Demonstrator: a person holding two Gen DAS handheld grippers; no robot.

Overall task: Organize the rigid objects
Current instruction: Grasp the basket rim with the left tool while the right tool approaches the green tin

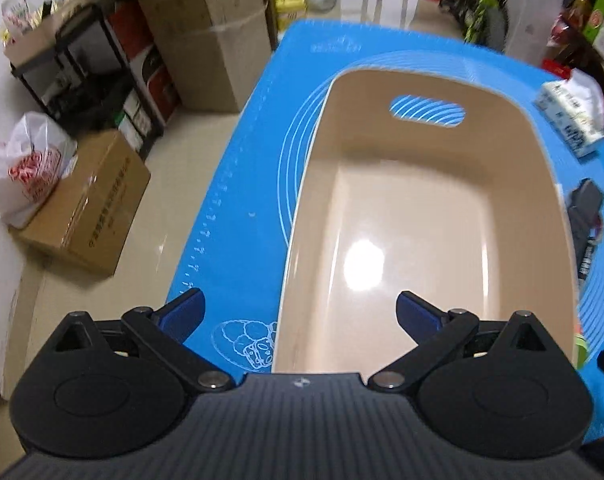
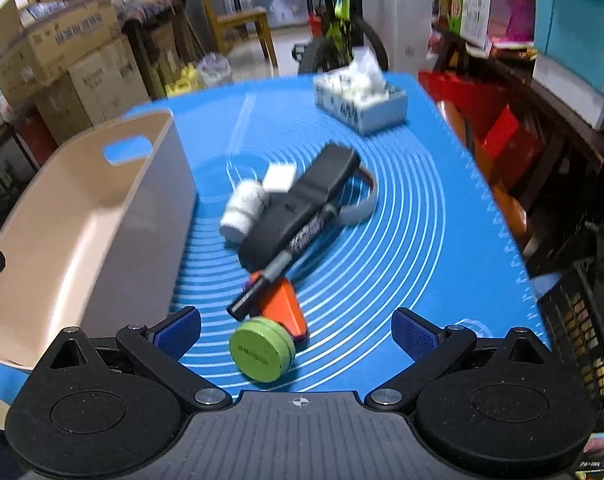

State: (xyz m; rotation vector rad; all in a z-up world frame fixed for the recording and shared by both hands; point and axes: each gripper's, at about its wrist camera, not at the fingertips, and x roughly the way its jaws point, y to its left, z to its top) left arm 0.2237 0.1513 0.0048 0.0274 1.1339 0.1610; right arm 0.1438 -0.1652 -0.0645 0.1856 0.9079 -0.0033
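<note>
both claws wide open: left gripper [image 1: 300, 314] over beige bin [image 1: 322, 184], right gripper [image 2: 296, 334] near green disc [image 2: 261, 354], lettering unreadable

Beige bin [image 1: 422, 208] on blue mat [image 1: 246, 184]

You get even indoor light — one white glare spot on the bin [image 1: 398, 216] floor; fisheye bends the edges, and motion blur smears the far clutter.
</note>
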